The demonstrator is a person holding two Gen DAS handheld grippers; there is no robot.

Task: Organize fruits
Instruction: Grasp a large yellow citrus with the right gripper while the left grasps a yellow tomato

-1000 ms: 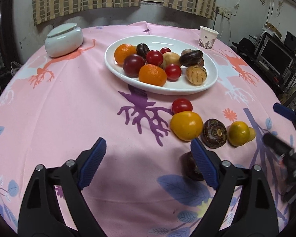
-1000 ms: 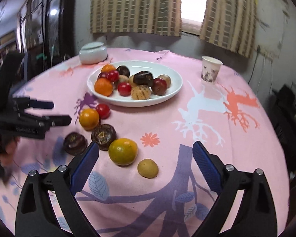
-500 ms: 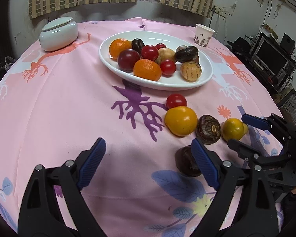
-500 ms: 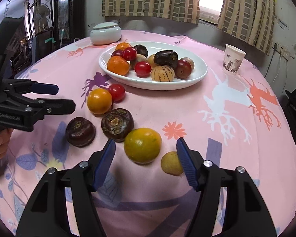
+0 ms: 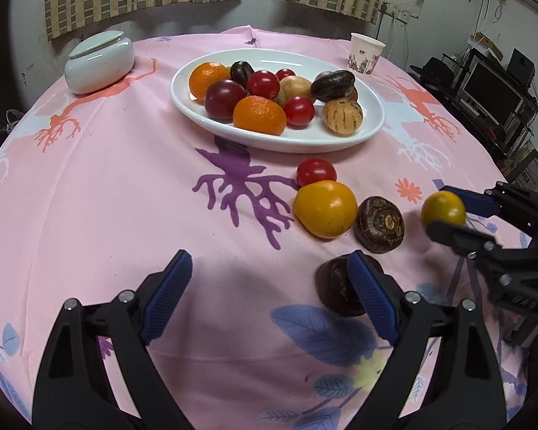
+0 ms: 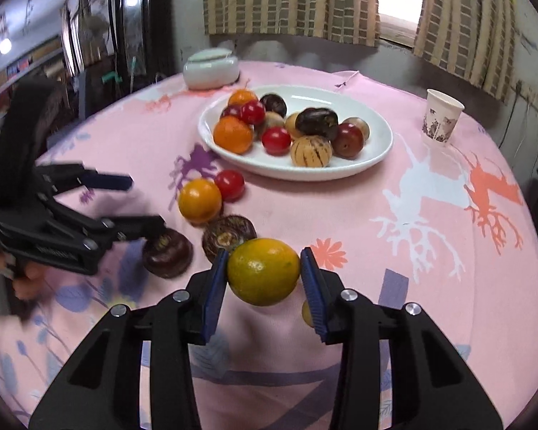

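Observation:
A white oval plate [image 5: 305, 145] at the back of the pink tablecloth holds several fruits. On the cloth in front of it lie a red tomato [image 5: 315, 171], an orange-yellow fruit [image 5: 324, 208] and two dark brown fruits [image 5: 378, 224] [image 5: 335, 288]. My right gripper [image 6: 263, 256] is closing, and its blue pads touch both sides of a yellow-green citrus [image 6: 263, 272], seen from the left wrist too [image 5: 443, 208]. A small yellow fruit [image 6: 306, 313] peeks out behind its right finger. My left gripper [image 5: 269, 256] hangs open over bare cloth, its right finger in front of the nearer dark fruit.
A lidded white ceramic jar [image 5: 98, 61] stands at the back left and a paper cup [image 5: 366, 52] at the back right. The round table drops away on all sides. Shelves with a monitor [image 5: 491, 96] stand beyond the right edge.
My right gripper went from wide open to closed around the yellow-green citrus, moving in over it. The left gripper has stayed open in place.

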